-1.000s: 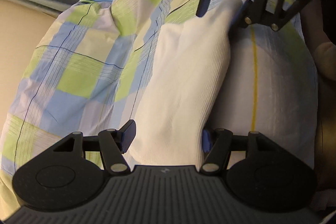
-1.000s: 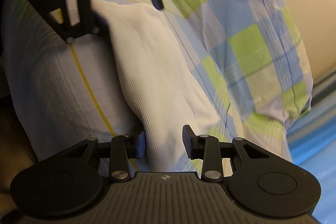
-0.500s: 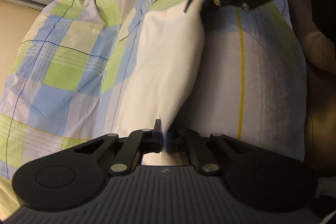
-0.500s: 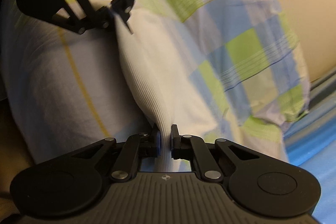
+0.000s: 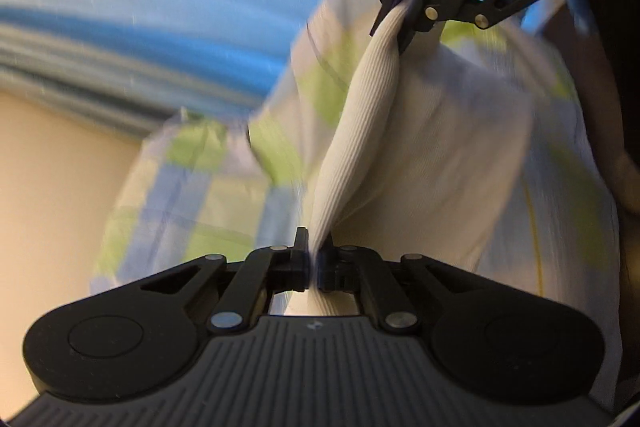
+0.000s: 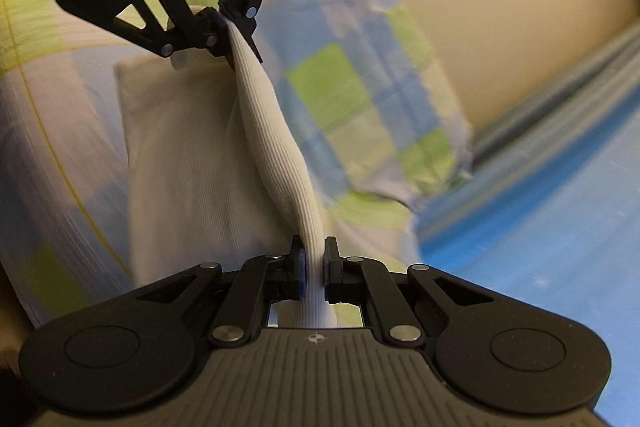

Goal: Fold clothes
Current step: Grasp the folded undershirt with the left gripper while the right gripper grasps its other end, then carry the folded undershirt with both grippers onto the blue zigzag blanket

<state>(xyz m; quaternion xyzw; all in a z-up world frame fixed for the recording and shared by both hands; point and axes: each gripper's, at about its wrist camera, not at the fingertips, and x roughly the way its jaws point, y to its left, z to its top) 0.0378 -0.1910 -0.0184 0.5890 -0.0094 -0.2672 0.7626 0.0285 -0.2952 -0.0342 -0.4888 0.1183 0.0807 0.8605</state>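
Left gripper (image 5: 313, 259) jaws clamped on one end of white ribbed garment (image 5: 400, 147); right gripper (image 6: 314, 267) jaws clamped on opposite end; garment stretched between both, raised above checked blue-green cloth (image 6: 340, 87), remainder hanging in a slack fold; blue striped surface (image 6: 560, 167) and beige surface (image 5: 48, 187) beyond; motion blur throughout.

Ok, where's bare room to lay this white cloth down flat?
Free: the plain beige surface beside the checked green-and-blue sheet, and the blue mat past its edge. Crowded: between the left tool and right tool, both clamping the white ribbed cloth.
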